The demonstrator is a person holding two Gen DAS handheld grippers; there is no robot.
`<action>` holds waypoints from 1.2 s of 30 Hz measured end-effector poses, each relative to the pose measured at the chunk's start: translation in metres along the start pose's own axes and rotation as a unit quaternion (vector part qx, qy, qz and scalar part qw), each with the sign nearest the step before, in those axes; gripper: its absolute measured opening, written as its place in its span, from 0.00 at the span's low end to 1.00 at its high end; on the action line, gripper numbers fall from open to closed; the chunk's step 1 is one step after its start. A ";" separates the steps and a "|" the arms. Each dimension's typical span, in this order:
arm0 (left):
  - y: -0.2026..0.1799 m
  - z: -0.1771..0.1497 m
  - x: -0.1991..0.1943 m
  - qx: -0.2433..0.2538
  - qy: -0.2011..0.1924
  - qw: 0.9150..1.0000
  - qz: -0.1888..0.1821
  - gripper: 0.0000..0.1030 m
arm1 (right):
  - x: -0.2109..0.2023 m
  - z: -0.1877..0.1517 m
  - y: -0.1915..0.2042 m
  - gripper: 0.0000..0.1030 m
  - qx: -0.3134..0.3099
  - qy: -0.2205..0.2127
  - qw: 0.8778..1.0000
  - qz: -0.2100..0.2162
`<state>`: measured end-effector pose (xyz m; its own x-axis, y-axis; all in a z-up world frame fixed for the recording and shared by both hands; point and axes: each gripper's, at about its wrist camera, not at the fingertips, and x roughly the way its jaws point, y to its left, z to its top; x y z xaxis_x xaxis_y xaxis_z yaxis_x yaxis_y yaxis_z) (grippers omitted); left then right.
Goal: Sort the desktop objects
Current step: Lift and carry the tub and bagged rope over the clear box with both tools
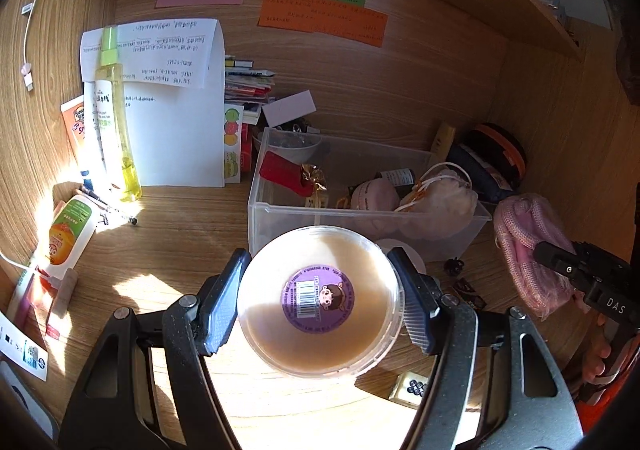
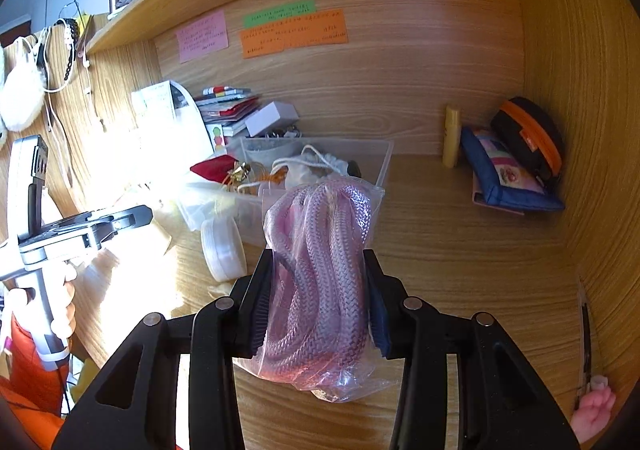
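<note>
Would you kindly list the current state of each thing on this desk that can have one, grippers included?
Left gripper: shut on the round tub.
Round tub: lid on, held above the desk.
Right gripper: shut on the bagged pink cord.
Bagged pink cord: coiled inside its clear bag, held upright.
Clear bin: open-topped, part filled.
Yellow spray bottle: upright, cap on.
Orange-trimmed pouch: zipped, leaning in the corner.

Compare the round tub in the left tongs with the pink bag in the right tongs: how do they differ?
The round tub is rigid and clear, with a purple label; the pink bag is soft crinkled plastic holding coiled braided cord. The tub spreads the left tongs wide; the bag lets the right tongs close narrower. Both are gripped from two sides.
</note>
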<state>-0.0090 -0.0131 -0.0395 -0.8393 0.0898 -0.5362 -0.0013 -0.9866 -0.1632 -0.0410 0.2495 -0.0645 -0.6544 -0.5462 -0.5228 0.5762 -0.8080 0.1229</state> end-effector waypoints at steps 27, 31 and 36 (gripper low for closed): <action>-0.007 0.065 0.018 0.017 -0.026 0.999 -0.025 0.66 | 0.026 0.066 -0.001 0.37 -0.008 -0.047 0.999 0.002; -0.004 0.076 0.028 0.018 -0.019 0.999 -0.026 0.66 | 0.038 0.073 -0.012 0.37 -0.009 -0.031 0.999 -0.011; -0.001 0.090 0.045 0.014 -0.010 0.999 -0.030 0.66 | 0.053 0.083 -0.023 0.37 -0.006 -0.021 1.000 -0.015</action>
<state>-0.0951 -0.0204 0.0109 -0.8478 0.1461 -0.5098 -0.0663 -0.9830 -0.1715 -0.1291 0.2206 -0.0248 -0.6918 -0.5308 -0.4896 0.5617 -0.8216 0.0969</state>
